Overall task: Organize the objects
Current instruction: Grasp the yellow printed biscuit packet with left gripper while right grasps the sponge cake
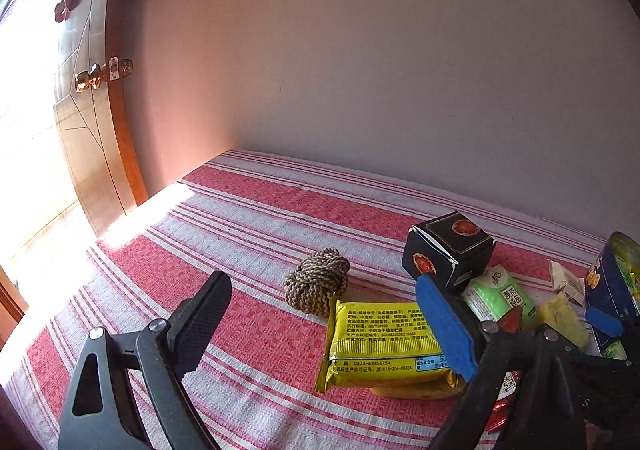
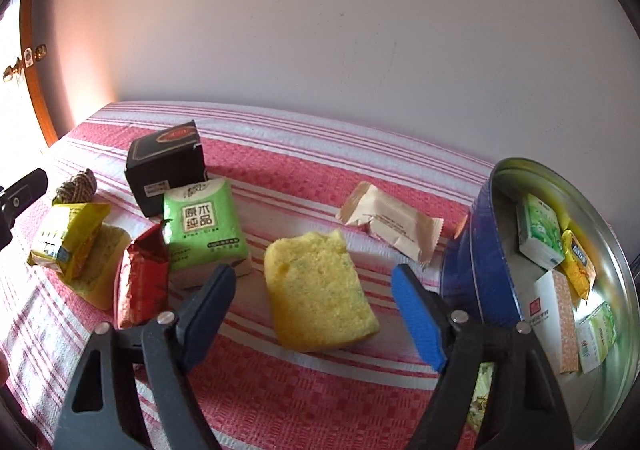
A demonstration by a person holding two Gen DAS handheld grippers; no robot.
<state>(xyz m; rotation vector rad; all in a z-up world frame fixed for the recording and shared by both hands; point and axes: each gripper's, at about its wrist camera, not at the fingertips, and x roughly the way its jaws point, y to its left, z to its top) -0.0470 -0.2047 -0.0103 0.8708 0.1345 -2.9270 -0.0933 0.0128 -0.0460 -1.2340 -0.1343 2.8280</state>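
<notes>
Nearest the lens, the right gripper (image 2: 316, 292) stood wide open and empty, its fingers flanking the yellow sponge (image 2: 318, 290) that lay between them on the striped cloth (image 2: 280, 390). Left of its fingers waited the yellow packet (image 2: 66, 238), red packet (image 2: 142, 276), green tissue pack (image 2: 206, 228) and black box (image 2: 166, 166); beyond the right finger lay a beige wrapper (image 2: 394, 228). Right of them the blue tin (image 2: 476, 270) already held several packs, so sorting seemed partly done. The left gripper (image 1: 322, 310) hovered open, empty, the rope ball (image 1: 316, 282) ahead between its fingers.
</notes>
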